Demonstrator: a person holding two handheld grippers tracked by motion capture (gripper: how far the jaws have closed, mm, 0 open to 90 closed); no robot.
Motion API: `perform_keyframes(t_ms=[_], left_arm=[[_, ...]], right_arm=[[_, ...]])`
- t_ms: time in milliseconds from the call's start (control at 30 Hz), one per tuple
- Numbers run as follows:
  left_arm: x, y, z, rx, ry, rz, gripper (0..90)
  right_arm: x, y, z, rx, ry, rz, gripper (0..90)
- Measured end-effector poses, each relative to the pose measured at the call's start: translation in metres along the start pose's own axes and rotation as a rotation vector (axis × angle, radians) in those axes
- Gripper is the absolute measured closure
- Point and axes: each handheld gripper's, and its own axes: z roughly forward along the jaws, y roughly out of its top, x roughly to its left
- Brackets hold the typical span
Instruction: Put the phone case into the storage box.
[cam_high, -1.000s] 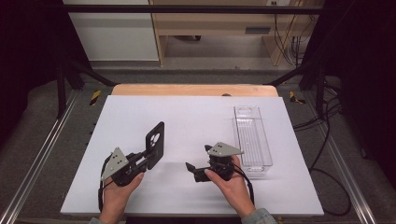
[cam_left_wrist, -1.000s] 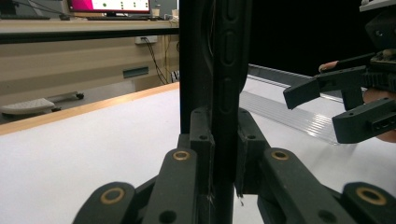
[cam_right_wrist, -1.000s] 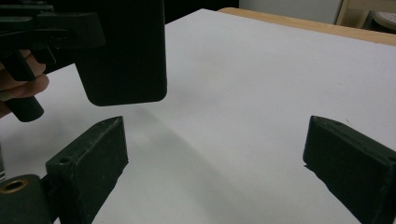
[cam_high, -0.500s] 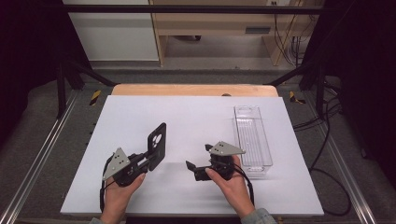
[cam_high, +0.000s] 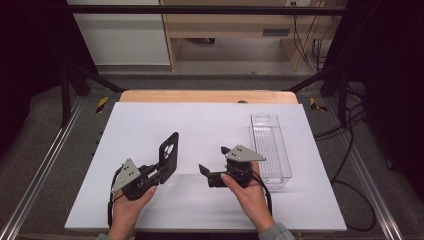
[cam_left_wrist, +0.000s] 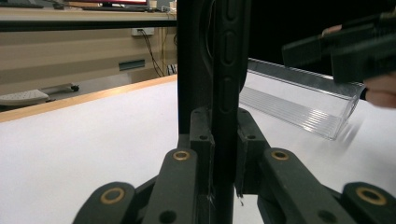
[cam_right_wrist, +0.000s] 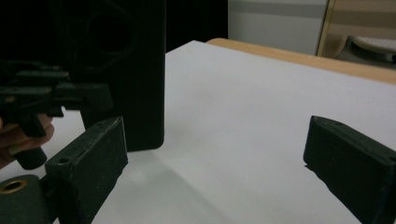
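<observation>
The left gripper (cam_high: 159, 172) has its jaws clamped on the lower end of a black phone case (cam_high: 168, 156), holding it upright on edge above the white table (cam_high: 150, 125). Just right of the case, the right gripper (cam_high: 214, 162) points at it, jaws spread wide, nothing between them. The clear plastic tray (cam_high: 270, 145) sits farther right.

The high view is looking forward and down over the whole table (cam_high: 210, 125). Each hand-held gripper's camera is peering low and close along its jaws, both sharing the black phone case (cam_left_wrist: 224, 70).
</observation>
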Motion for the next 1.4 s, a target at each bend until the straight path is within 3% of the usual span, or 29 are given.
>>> perform_keyframes(t_ms=[100, 133, 233, 333, 400, 500, 533, 633, 867, 1100, 1167, 1400], left_arm=[[0.001, 0.0, 0.0, -0.001, 0.002, -0.005, 80.7], [0.001, 0.0, -0.001, -0.002, 0.004, -0.01, 80.8], [0.002, 0.0, -0.001, -0.005, 0.006, -0.014, 80.8], [0.002, 0.0, -0.002, -0.002, 0.009, -0.018, 80.8], [0.002, 0.0, -0.001, -0.002, 0.009, -0.025, 80.8], [0.001, 0.0, -0.001, 0.0, 0.03, -0.013, 80.8], [0.002, 0.001, -0.001, 0.0, 0.034, -0.014, 80.8], [0.0, 0.001, -0.002, -0.002, 0.037, -0.014, 80.8], [0.0, 0.001, -0.002, -0.01, 0.029, -0.02, 80.8], [-0.002, 0.001, 0.0, -0.003, 0.025, -0.022, 80.8], [-0.003, 0.001, -0.001, -0.009, 0.023, -0.025, 80.8], [-0.006, 0.001, -0.001, -0.012, 0.019, -0.027, 80.8]], right_arm=[[0.0, 0.011, 0.001, -0.018, -0.012, -0.026, 6.8], [0.001, 0.024, 0.003, -0.044, -0.051, -0.06, 7.7], [0.001, 0.036, 0.006, -0.073, -0.047, -0.049, 8.2], [0.003, 0.034, 0.008, -0.109, -0.016, -0.026, 9.5], [0.004, 0.028, 0.011, -0.092, -0.005, -0.035, 10.0], [0.004, 0.023, 0.011, -0.107, -0.017, -0.036, 9.7], [0.002, 0.018, 0.012, -0.12, -0.029, -0.005, 8.9], [0.0, 0.014, 0.014, -0.124, -0.045, 0.014, 10.7], [0.005, 0.011, 0.013, -0.139, -0.042, -0.003, 10.0], [0.007, 0.007, 0.015, -0.116, -0.018, 0.006, 6.3], [0.008, 0.005, 0.015, -0.126, 0.023, 0.027, 4.6], [0.015, 0.005, 0.016, -0.128, 0.045, 0.033, 4.0]])
